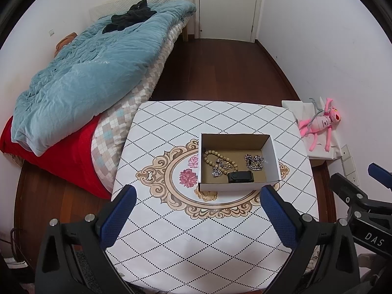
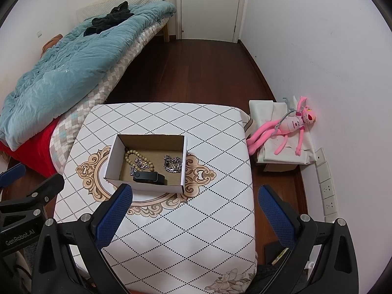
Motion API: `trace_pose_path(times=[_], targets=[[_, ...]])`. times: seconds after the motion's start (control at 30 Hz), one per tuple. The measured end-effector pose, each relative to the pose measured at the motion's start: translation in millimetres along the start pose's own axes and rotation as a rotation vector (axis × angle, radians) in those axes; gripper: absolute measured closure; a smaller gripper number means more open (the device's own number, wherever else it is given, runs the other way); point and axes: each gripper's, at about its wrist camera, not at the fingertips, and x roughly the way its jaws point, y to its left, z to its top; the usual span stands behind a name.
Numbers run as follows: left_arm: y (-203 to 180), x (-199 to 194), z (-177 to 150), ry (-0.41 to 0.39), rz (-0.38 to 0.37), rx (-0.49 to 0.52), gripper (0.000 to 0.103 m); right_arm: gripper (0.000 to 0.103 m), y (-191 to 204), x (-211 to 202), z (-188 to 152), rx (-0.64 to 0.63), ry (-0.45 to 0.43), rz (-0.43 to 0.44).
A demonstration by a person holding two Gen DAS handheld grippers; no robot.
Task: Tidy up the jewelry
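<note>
- Left wrist view: left gripper spread wide, empty; cardboard box just ahead holds bead bracelet, chain.
- Right gripper likewise agape, empty; box ahead-left.

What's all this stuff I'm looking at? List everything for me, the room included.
Open cardboard box: one, white outside and brown inside, on the table.
Wooden bead bracelet: one, tan, in the box's left part.
Small silver trinkets: a cluster, count unclear, beside the beads.
Chunky silver chain: one, in the box's right part.
Black wristband: one, along the box's near wall.
Table with diamond-patterned cloth: one, white.
Blue quilt: one, on the bed.
Dark garment: one, on the quilt.
Pink plush toy: one, by the right wall.
White door: one, far end.
Left gripper: blue pads, open.
Right gripper: blue pads, open.
</note>
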Motion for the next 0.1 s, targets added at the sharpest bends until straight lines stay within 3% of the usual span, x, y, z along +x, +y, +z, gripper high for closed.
trace_pose_path(times=[0.1], targets=[[0.0, 0.3, -1.0, 0.001, -0.003, 0.003, 0.0, 0.0, -0.2, 0.5, -0.2, 0.001, 0.0, 0.001]])
